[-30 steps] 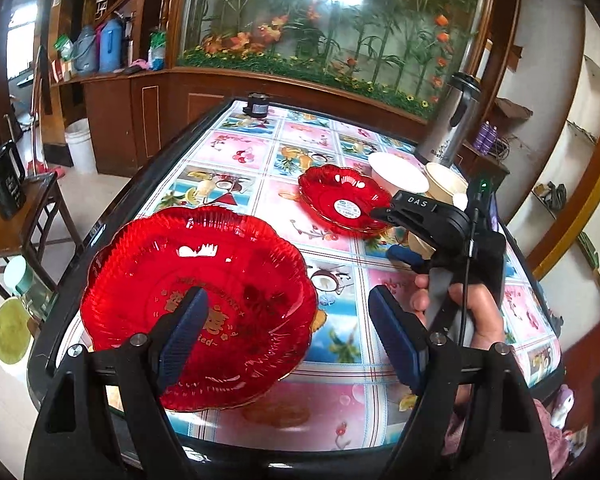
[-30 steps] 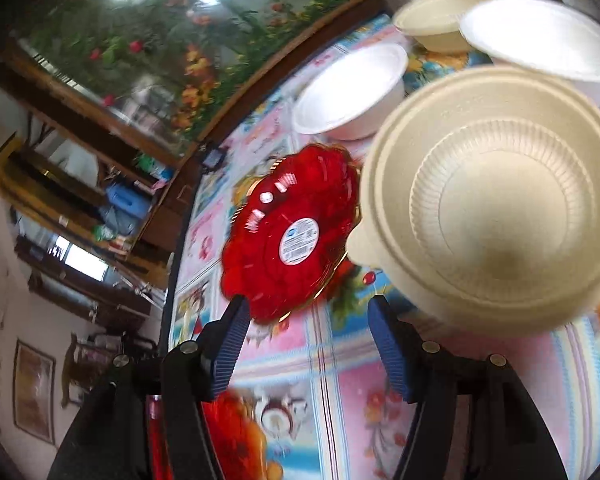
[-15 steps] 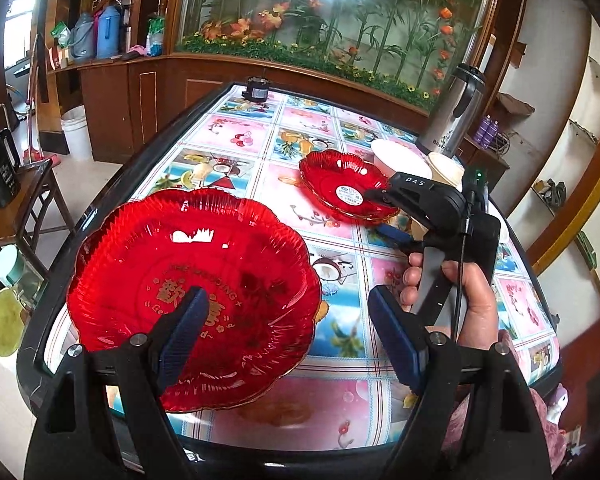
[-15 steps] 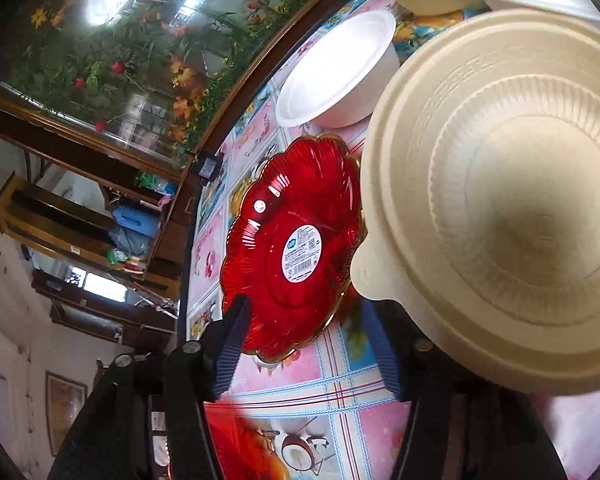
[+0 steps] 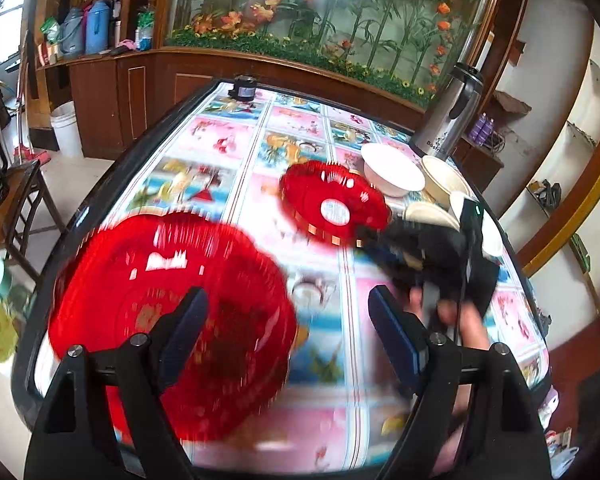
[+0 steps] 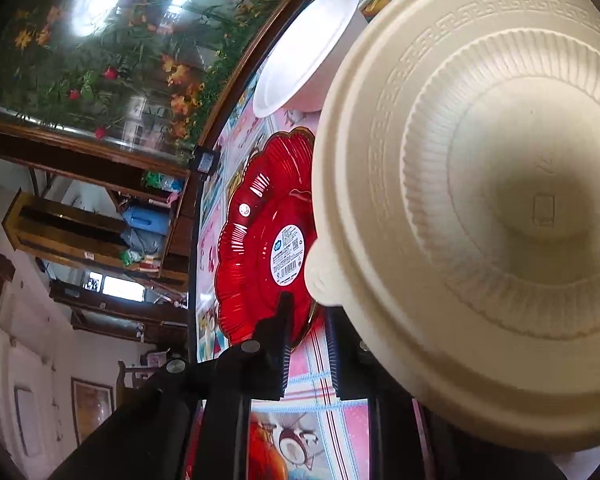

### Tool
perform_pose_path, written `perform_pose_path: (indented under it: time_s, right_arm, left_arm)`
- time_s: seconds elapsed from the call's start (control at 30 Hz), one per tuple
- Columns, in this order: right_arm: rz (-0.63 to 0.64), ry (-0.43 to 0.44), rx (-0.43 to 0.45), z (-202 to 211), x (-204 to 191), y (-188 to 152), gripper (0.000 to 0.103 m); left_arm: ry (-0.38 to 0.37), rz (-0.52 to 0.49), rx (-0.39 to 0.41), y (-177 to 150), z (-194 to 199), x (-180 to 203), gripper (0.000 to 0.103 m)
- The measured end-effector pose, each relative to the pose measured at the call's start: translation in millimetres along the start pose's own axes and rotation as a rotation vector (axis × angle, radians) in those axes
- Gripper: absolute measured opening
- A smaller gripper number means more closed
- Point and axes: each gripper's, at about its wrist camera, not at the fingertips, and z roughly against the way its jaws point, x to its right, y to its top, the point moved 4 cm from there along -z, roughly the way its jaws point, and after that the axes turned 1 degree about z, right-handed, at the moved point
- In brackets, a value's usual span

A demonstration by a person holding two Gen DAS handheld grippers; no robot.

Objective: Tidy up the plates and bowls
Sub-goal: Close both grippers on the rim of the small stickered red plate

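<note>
As its jaws have just been closing on the small red plate's (image 6: 266,240) near rim, likely to lift it for stacking, the right gripper (image 6: 306,350) sits just beside the cream bowl (image 6: 480,200); the left gripper (image 5: 288,340) hangs wide, empty.

Home dining room, patterned-cloth table (image 5: 236,148), wooden cabinets (image 5: 112,100), thermos flasks (image 5: 88,26), flower mural (image 5: 340,12)

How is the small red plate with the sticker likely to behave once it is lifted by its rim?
The small red plate looks like thin glossy plastic, so probably light and somewhat slippery. The right gripper, whose jaws have just been closing, grips only its scalloped edge, so it may sag or tilt. Its shallow shape should stack easily on the large red plate.
</note>
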Motion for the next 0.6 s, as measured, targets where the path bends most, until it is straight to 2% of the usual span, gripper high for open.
perform_pose_path:
  time_s: [0.1,0.2,0.27,0.33,0.4,0.6]
  right_arm:
    - [0.011,0.004,-0.015,4,2,-2,0.015]
    - [0.03,0.005,-0.025,7,2,-4,0.015]
    - [0.048,0.004,-0.031,9,3,-5,0.015]
    - [0.054,0.006,-0.038,10,3,-5,0.015]
    - [0.06,0.008,-0.046,10,3,-5,0.015]
    - [0.069,0.017,-0.081,10,4,-4,0.015]
  left_arm:
    - [-0.008,0.025,-0.016,32,-16,1,0.082]
    - [0.036,0.053,-0.05,62,-41,-4,0.082]
    - [0.042,0.11,-0.103,76,-63,-10,0.082]
    - [0.027,0.187,-0.165,80,-80,-15,0.082]
    - [-0.025,0.291,-0.225,78,-99,-17,0.082]
    - [-0.034,0.421,-0.285,66,-134,-12,0.082]
